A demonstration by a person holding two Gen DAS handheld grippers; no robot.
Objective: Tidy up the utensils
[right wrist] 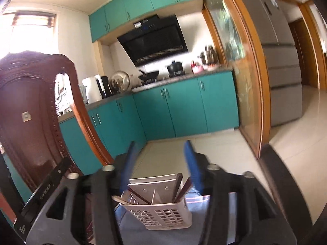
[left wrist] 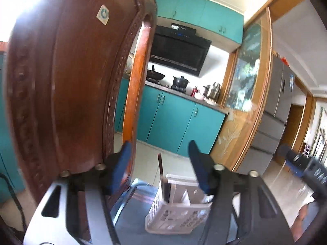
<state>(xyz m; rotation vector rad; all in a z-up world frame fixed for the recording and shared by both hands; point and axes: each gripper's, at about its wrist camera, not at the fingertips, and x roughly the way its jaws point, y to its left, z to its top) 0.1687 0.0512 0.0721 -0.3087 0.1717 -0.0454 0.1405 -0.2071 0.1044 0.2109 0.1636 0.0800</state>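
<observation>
Utensils [right wrist: 155, 189], flat metal blades and dark handles, stand upright in a white slotted basket [right wrist: 163, 216] on a grey-blue bench [left wrist: 130, 224]. Both the left tongs [left wrist: 161, 169] and the right tongs [right wrist: 161, 167] hover above the basket, released and holding nothing. Behind the basket lies pale tiled floor [right wrist: 224, 153], then teal cabinets [right wrist: 184, 110] under a black range hood [right wrist: 155, 40]. A carved wooden chair back [left wrist: 61, 81] rises left of the basket.

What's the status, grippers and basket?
Left gripper open, empty. Right gripper open, empty. White utensil basket upright below both, knives and utensils standing inside. Wooden chair back close on the left; nothing between jaws and basket.
</observation>
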